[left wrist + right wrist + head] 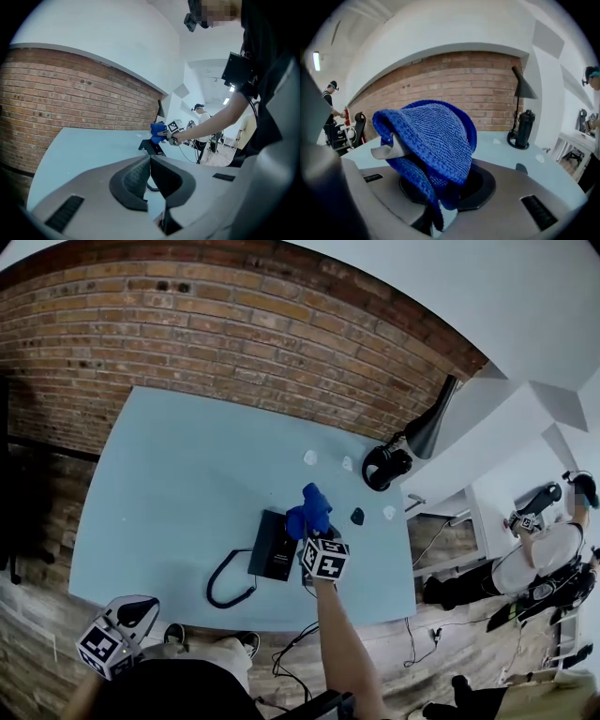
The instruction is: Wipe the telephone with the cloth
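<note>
Right gripper point(312, 529) clenched on blue knitted cloth point(436, 136), which bunches above its jaws, just over black desk telephone point(274, 554). Left gripper point(150, 161): jaws together, empty, well apart from telephone.

A pale blue rectangular tabletop point(159, 493) is set against a red brick wall point(187, 324); a black desk lamp with a cone shade point(429, 431) is stood at its far right corner, just beside a black rounded object point(384, 467); small white lumps point(310, 457) and a small black piece point(357, 517) are scattered near that corner; a person in a white top point(548, 554) is seen well apart, at the right.
</note>
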Tool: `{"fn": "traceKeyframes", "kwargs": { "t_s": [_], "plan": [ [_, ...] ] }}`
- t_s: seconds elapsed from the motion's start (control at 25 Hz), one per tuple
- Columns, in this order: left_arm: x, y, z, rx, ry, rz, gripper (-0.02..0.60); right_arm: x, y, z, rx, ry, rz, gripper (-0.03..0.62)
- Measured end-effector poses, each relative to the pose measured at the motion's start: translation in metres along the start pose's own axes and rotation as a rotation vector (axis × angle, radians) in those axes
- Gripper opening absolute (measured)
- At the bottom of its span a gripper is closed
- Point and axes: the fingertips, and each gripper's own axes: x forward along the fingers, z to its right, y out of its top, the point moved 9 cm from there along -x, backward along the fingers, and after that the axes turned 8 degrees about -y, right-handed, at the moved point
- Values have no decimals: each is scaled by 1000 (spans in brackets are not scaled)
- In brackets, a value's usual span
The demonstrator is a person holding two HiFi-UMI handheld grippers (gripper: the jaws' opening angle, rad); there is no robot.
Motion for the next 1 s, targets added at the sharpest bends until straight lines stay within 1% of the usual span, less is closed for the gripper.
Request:
{"fn": "traceKeyframes", "kwargs": {
  "t_s": [0.04,0.08,0.12,0.2,0.28,0.4,0.68,0.88,1.0],
  "plan": [
    [0,0,1,-6,2,-8,13,5,-13,-2,-15,11,-59,97],
    [1,0,2,-11,4,-14,12,7,-24,-5,-31,22,-97,97],
    [1,0,2,-15,7,-17,14,8,-31,-8,-45,29,-108,97],
    [0,-1,0,-14,15,-19,12,5,-39,-13,-56,24,-89,97],
    [-1,-3,-2,4,26,-13,12,2,-42,-18,-72,15,-69,97],
    [-1,-2,-1,7,27,-23,12,-1,-48,-21,-79,12,-61,97],
    [-12,-7,-5,32,40,-6,12,-8,-61,-23,0,22,-84,97],
    [-16,-7,-5,31,35,-3,13,-13,-67,-24,33,17,-103,97],
    [-19,-7,-4,13,30,-16,12,-15,-70,-25,41,10,-112,97]
  ]
}}
